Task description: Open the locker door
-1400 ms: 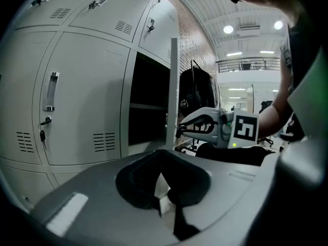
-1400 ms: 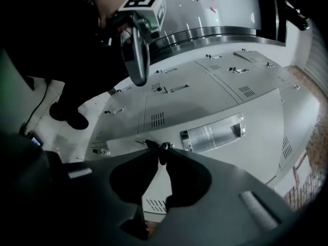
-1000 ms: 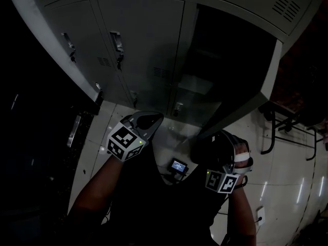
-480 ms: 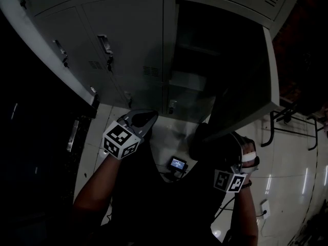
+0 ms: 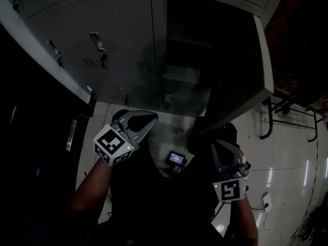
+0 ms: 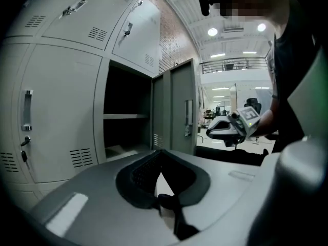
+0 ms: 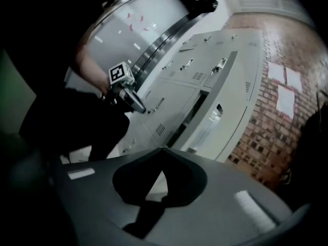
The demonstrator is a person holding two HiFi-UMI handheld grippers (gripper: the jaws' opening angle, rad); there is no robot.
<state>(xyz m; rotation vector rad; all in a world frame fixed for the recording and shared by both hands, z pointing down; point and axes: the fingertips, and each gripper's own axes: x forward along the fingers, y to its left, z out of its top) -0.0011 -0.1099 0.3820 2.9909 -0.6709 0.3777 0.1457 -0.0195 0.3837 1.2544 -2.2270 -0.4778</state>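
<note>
Room: grey steel lockers (image 5: 123,35) stand in a row on a glossy tiled floor (image 5: 287,163). A brick wall (image 7: 277,101) lies off to your right, and the light is dim.
Locker door (image 5: 253,76): it is already swung wide and stands out from the row on your right side, edge toward you.
Open compartment (image 5: 205,40): it is dark inside, just left of that door. The left gripper view shows one shelf (image 6: 125,116) across it.
Neighbouring doors: the ones to your left are shut, each with a handle (image 5: 96,41) and a small vent.
Left gripper (image 5: 146,119): you hold it low in front of the closed lockers, well apart from the open door. Its fingers are pressed together tip to tip, and nothing is between them.
Right gripper (image 5: 219,147): it sits below the door's lower edge, near it. In the left gripper view it is clear of the door. Its fingers also meet at the tips and pinch nothing.
Marker cubes: one rides on the back of each gripper, the left cube (image 5: 111,144) and the right cube (image 5: 230,190).
Small lit screen (image 5: 178,159): it is low between your two grippers, close to your body.
Metal chair frame (image 5: 270,118): it stands on the floor to the right, beyond the door.
</note>
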